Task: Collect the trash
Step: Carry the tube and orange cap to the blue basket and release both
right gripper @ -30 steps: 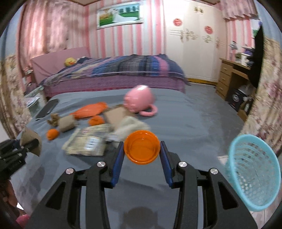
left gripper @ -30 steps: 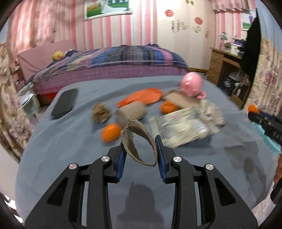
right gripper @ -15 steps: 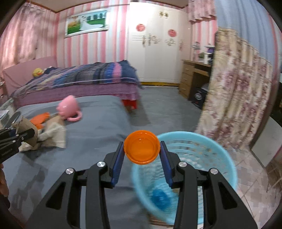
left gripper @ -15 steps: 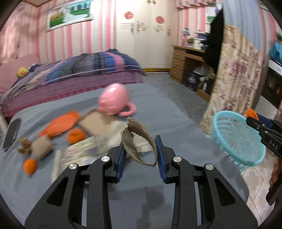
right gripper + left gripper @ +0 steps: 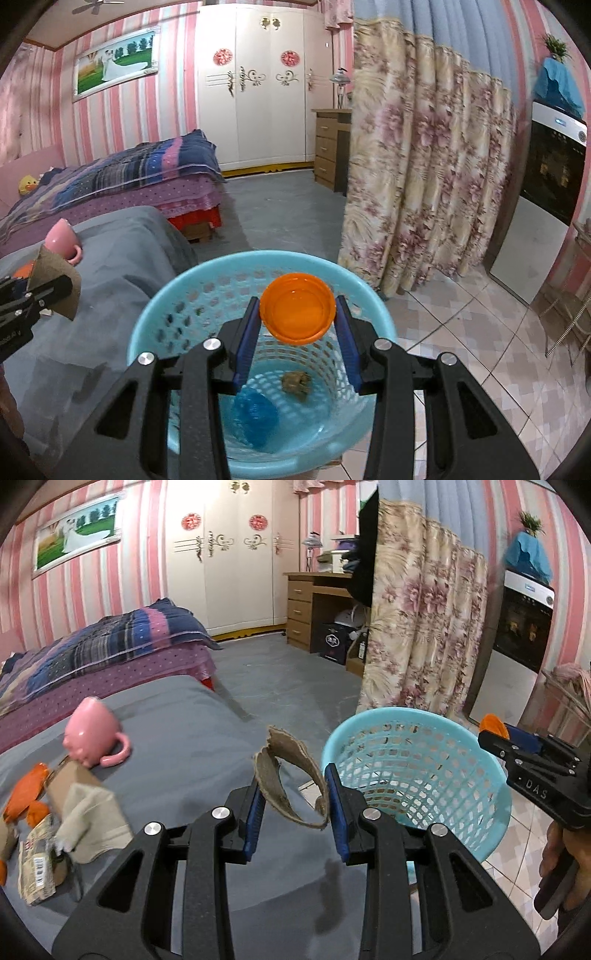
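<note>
Right hand-held gripper hangs right over the blue basket, jaws part-open, clamped on the orange lid. Left hand-held gripper, nearly closed, pinches a curled cardboard scrap beside the basket; "DAS" shows on the right gripper's body.

In the left wrist view, the trash heap at the near left of the bed is motion-blurred and cut by the picture's edge. The left gripper hides most of the cardboard scrap in the right wrist view. The brown lump in the basket is too small to tell.
</note>
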Available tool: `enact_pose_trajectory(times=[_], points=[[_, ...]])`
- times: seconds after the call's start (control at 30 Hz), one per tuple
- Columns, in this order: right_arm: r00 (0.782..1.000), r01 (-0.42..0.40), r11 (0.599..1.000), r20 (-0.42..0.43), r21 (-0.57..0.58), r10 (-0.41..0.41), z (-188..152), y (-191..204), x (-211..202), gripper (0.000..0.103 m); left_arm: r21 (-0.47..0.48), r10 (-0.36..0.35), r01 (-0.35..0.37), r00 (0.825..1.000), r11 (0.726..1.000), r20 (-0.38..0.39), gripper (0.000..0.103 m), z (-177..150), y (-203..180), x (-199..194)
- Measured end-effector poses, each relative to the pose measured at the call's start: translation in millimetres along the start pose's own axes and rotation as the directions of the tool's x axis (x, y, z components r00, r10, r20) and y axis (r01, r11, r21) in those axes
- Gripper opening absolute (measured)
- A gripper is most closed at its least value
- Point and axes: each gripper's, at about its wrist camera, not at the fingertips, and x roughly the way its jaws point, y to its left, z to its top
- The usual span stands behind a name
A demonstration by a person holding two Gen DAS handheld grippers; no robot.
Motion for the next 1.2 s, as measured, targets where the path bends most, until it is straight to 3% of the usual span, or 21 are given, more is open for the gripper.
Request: enact_pose_trajectory(times=[0.5,0.53,0.57,0.67,0.73,0.93,1.2], points=[[1.000,0.021,0.998,-0.009,0.055,-0.020,-2,-22,15,0.040,0.060,-0.066,0.066,0.998,0.996,0.000,0.031,33,-52,44],[1.000,0.022,0.998,-0.009,0.055,-0.022,-2,-23,15,0.040,0.057,-0.073,0.073,0.997,0.996,-0.007,0.035,34,-53,47],[1.000,0.024,0.998,-0.008,0.055,-0.023,-1,-24,15,0.040,0.057,-0.080,0.081,0.997,0.995,-0.016,0.048,36,-53,51],[1.000,0.027,0.998,-0.004,0.056,-0.027,1,-25,14,0.040,0.064,-0.042,0.042,0.999,0.997,0.003,0.073,37,-51,50],[1.000,0.031,0.998,-0.006,0.057,-0.031,1,-25,15,0.040,0.061,-0.039,0.038,0.999,0.997,0.019,0.081,37,-46,46],[1.000,0.025,0.998,-0.021,0.062,-0.023,-6,-19,21,0.040,0.026,-0.004,0.003,0.999,1.000,0.044,0.094,35,-24,32],[1.000,0.017,0.999,-0.025,0.051,-0.016,-5,2,33,0.040,-0.002,0.082,-0.082,0.996,0.997,0.044,0.097,23,10,11]])
